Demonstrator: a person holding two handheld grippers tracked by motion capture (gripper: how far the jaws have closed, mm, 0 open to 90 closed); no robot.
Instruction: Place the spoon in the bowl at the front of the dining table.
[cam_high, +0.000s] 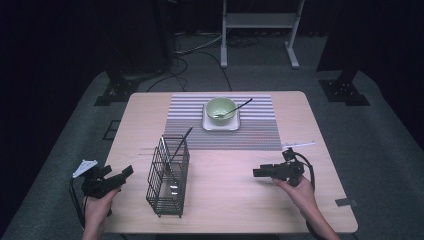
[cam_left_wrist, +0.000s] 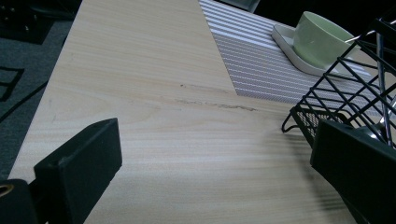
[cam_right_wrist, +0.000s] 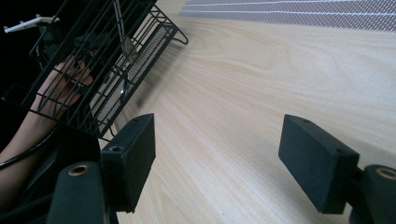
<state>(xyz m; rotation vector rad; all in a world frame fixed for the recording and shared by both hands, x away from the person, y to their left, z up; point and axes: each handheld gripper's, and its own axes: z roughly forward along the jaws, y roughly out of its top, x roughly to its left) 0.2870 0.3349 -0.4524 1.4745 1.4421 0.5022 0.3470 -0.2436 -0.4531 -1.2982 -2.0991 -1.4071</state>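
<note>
High view first: the left hand-held gripper (cam_high: 127, 171) hangs at the near left corner of the pale wooden surface (cam_high: 230, 200), its black jaws pointing toward the black wire-mesh caddy (cam_high: 168, 175) just beside it. In the left gripper view those jaws stand wide apart with nothing between them, and a corner of the caddy sits right by the right-hand jaw, not touching it as far as can be told. The right hand-held gripper (cam_high: 256, 173) is held level over the near right part of the surface, pointing left at the caddy, well apart from it; its jaws are likewise spread with only bare wood between them in the right gripper view.

The caddy stands upright between the two grippers, closer to the left one. Inside it a long dark-handled utensil (cam_high: 179, 146) leans, its handle poking out above the rim on the far side; another shiny metal piece lies low in the caddy, too small to identify.

Beyond the caddy lies a grey-and-white striped placemat (cam_high: 260, 127). On it rests a white rounded-square plate (cam_high: 220, 124) carrying a pale green bowl (cam_high: 220, 109), and a slim dark-handled utensil (cam_high: 239, 106) leans in the bowl, its handle pointing away to the right.
</note>
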